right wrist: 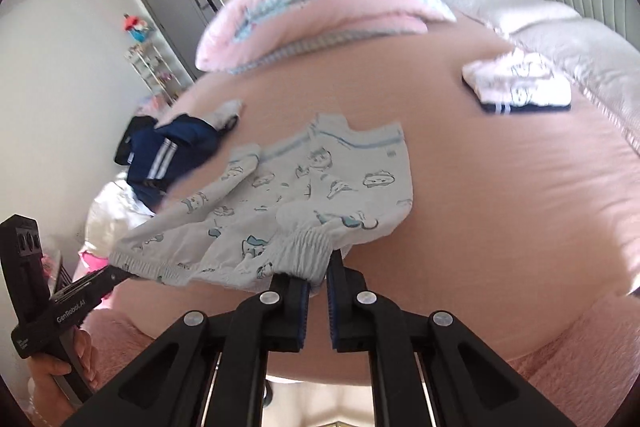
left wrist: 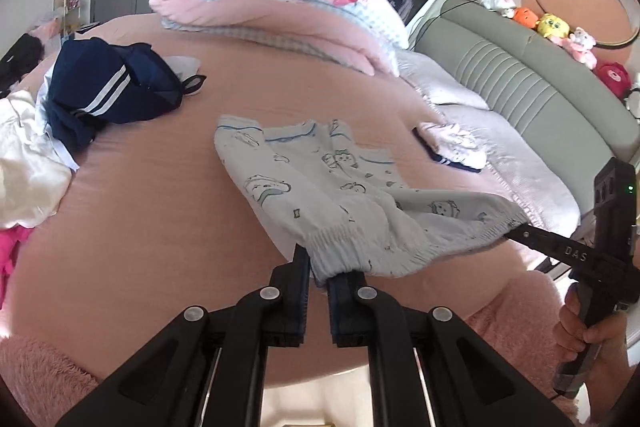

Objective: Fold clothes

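Both jaws clamp the printed shorts' (left wrist: 332, 195) elastic waistband, one at each end, legs trailing forward.

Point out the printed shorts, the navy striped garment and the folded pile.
printed shorts (left wrist: 340, 187), left wrist view, middle of the fabric
navy striped garment (left wrist: 108, 83), left wrist view, beside its white stripes
folded pile (right wrist: 520, 83), right wrist view, top white piece

I see my right gripper (right wrist: 319, 277) clamped on the elastic waistband of the pale printed shorts (right wrist: 316, 195), my left gripper (right wrist: 116, 273) pinching its other end, legs trailing on the pink bed (right wrist: 500, 195).
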`<action>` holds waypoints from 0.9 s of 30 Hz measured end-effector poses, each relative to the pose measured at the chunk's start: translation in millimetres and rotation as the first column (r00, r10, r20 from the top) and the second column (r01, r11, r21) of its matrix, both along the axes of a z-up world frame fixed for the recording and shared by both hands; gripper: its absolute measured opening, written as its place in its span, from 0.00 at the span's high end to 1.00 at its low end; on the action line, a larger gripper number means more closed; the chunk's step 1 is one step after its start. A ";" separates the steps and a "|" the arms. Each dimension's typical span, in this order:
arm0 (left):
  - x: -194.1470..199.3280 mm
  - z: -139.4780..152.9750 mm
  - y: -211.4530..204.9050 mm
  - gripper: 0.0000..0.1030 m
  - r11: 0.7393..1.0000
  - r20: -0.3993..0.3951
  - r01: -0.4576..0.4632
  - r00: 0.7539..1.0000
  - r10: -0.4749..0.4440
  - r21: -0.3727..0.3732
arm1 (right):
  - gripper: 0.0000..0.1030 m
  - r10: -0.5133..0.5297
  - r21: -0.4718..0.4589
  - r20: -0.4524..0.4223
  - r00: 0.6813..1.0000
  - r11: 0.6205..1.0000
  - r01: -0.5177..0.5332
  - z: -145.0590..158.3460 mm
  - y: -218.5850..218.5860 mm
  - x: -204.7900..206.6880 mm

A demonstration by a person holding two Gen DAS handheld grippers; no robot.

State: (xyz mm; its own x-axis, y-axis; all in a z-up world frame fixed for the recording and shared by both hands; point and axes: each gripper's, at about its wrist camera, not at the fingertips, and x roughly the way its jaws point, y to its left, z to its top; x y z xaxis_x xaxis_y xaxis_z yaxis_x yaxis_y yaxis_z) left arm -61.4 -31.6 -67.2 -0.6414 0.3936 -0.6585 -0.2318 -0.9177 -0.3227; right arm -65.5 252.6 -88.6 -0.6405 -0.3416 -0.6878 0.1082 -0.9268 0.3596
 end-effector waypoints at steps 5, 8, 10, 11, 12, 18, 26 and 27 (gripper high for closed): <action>20.1 19.9 2.2 0.94 0.996 -0.015 0.035 0.999 -0.034 0.079 | 0.94 0.010 -0.112 -0.028 1.000 0.994 -0.013 23.9 14.0 20.1; 15.5 14.0 4.4 0.94 0.999 0.001 0.009 1.000 -0.009 0.043 | 0.94 0.001 -0.051 -0.036 0.999 0.999 -0.003 28.8 14.9 20.8; 3.1 -4.3 3.5 0.94 0.999 0.081 -0.005 0.997 0.002 0.038 | 0.94 -0.017 0.022 0.048 0.999 1.000 0.016 8.1 12.8 7.3; -0.1 -9.1 2.6 0.94 0.999 0.109 -0.007 0.994 0.002 0.052 | 0.94 -0.024 0.036 0.089 0.996 0.999 0.021 -3.2 12.4 1.5; -0.9 -10.7 2.5 0.94 0.998 0.116 -0.008 0.993 0.000 0.064 | 0.94 -0.024 0.011 0.132 0.991 1.000 0.022 -15.9 13.3 -2.6; 4.2 -6.3 5.3 0.94 0.997 0.098 -0.006 0.995 -0.002 0.077 | 0.94 -0.016 0.092 0.289 0.957 0.996 -0.011 -75.2 4.7 -9.8; 5.6 -4.9 2.6 0.94 0.997 0.096 -0.013 0.995 0.006 0.076 | 0.95 0.015 0.052 0.281 0.960 0.998 -0.031 -87.0 -0.6 -7.7; 6.8 -3.5 1.0 0.94 0.997 0.090 -0.018 0.996 0.011 0.073 | 0.95 0.007 0.063 0.247 0.969 0.998 -0.023 -75.8 0.8 -4.9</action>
State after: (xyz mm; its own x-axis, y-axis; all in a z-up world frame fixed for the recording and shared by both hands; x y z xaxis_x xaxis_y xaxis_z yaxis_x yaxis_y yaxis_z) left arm -54.6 -30.6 -70.7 -0.5870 0.4343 -0.6832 -0.1854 -0.8936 -0.4088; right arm -70.4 253.5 -164.4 -0.4433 -0.2992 -0.8449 0.0380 -0.9481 0.3158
